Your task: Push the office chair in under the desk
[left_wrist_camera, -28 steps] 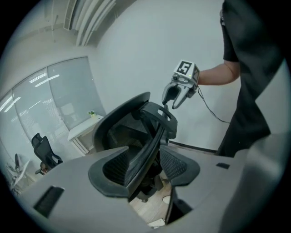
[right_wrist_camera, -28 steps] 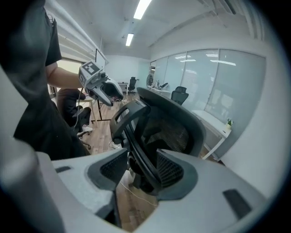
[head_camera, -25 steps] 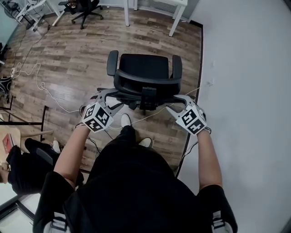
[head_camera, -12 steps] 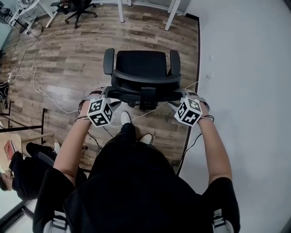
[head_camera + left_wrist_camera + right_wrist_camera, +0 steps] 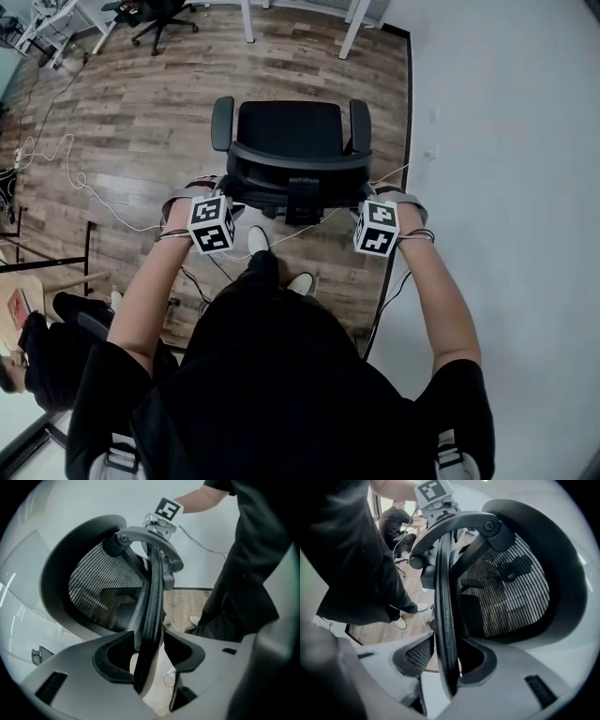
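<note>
Grippers [image 5: 149, 656] [image 5: 446, 660] lower — astride backrest [image 5: 295, 167] (jaws narrower)

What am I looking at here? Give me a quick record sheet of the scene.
object: black office chair, seen from behind
left gripper: fingers have just been closing, now pressing the backrest rim between them
right gripper: likewise, fingers just closed onto that rim
ahead of chair: white desk legs
floor: wood planks
</note>
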`<state>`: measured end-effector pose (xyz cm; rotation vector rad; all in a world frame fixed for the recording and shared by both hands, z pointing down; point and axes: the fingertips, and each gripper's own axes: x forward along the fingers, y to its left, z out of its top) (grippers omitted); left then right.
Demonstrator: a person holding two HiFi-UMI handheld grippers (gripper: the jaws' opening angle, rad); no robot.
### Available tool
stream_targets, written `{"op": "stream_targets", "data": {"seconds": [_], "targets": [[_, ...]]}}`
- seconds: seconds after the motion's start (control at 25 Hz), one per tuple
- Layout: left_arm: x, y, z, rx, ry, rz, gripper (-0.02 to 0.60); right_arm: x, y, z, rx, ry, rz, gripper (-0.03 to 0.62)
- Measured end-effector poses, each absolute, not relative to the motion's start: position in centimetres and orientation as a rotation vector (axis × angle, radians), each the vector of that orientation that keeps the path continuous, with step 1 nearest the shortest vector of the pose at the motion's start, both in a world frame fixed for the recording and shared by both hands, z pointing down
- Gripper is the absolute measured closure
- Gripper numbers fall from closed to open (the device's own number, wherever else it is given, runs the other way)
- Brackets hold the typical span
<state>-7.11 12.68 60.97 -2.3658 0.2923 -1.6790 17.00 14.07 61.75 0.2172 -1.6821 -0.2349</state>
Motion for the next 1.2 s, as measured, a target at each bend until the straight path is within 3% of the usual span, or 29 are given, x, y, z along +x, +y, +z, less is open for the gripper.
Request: {"op": "stream_targets", "data": {"seconds": [0.44, 1.2], "targets": [[-7.8, 12.4, 62.5, -2.222, 0.216, -1.737, 0.463, 16.9, 14.0, 62.3, 0.160, -1.637, -0.279, 0.482], [-8.8, 8.7, 62.9, -2.178, 0.194, -1.732, 0.466, 15.8, 11.3, 62.9, 0.217, -1.650, -0.270, 0.488]]}}
